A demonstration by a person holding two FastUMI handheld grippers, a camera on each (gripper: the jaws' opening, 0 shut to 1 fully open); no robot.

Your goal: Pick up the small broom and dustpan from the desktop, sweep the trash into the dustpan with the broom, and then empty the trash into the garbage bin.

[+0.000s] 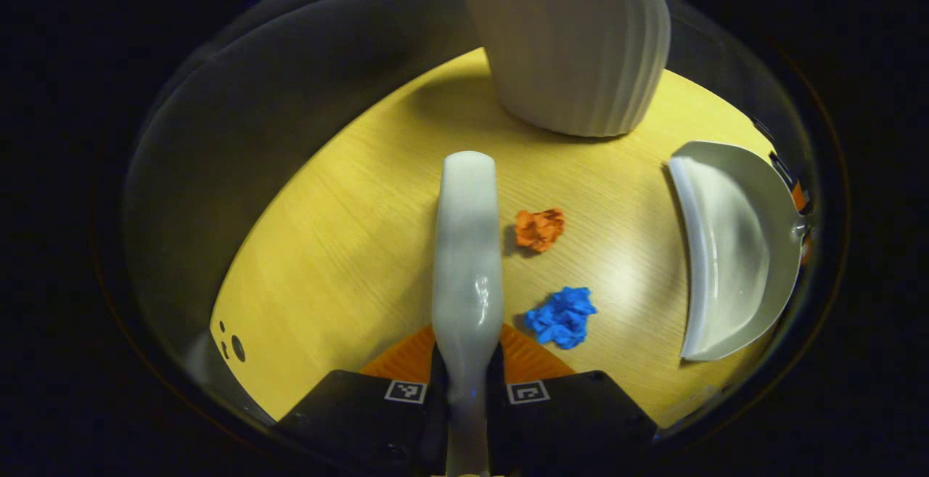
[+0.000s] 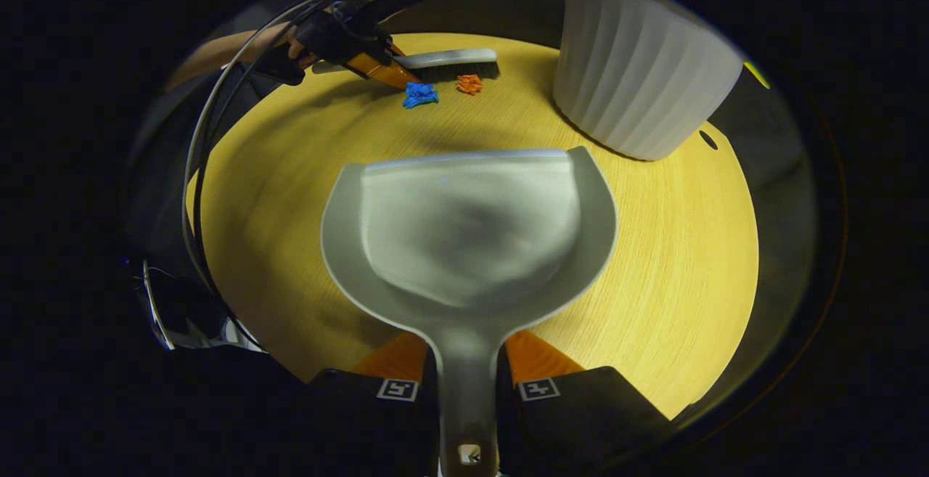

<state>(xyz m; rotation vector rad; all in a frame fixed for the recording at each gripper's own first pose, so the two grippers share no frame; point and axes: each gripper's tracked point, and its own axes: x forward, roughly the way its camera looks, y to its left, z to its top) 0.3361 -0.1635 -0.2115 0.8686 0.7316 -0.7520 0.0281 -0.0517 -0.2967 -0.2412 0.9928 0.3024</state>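
In the left gripper view, the small broom (image 1: 467, 245) is clamped by its handle between both fingers of the left gripper (image 1: 466, 382), with the broom stretching forward over the yellow wooden desktop (image 1: 348, 245). Just to the right of the broom, an orange paper scrap (image 1: 539, 229) and a blue paper scrap (image 1: 562, 316) can be seen lying on the wood, close together but not touching. Further right, the dustpan (image 1: 733, 252) is seen with its open edge turned toward the scraps. The ribbed white garbage bin (image 1: 580, 49) is stood at the far side of the desktop.

In the right gripper view, the dustpan (image 2: 468, 237) is gripped by its handle between both fingers of the right gripper (image 2: 467, 390), its mouth pointed away over the desktop (image 2: 653, 245). Far across, the broom (image 2: 443, 62) is held by the other gripper (image 2: 341, 38), with the blue scrap (image 2: 420, 94) and orange scrap (image 2: 469, 84) right beside its bristles. The bin (image 2: 639, 78) is stood to the right, near the dustpan's far corner.
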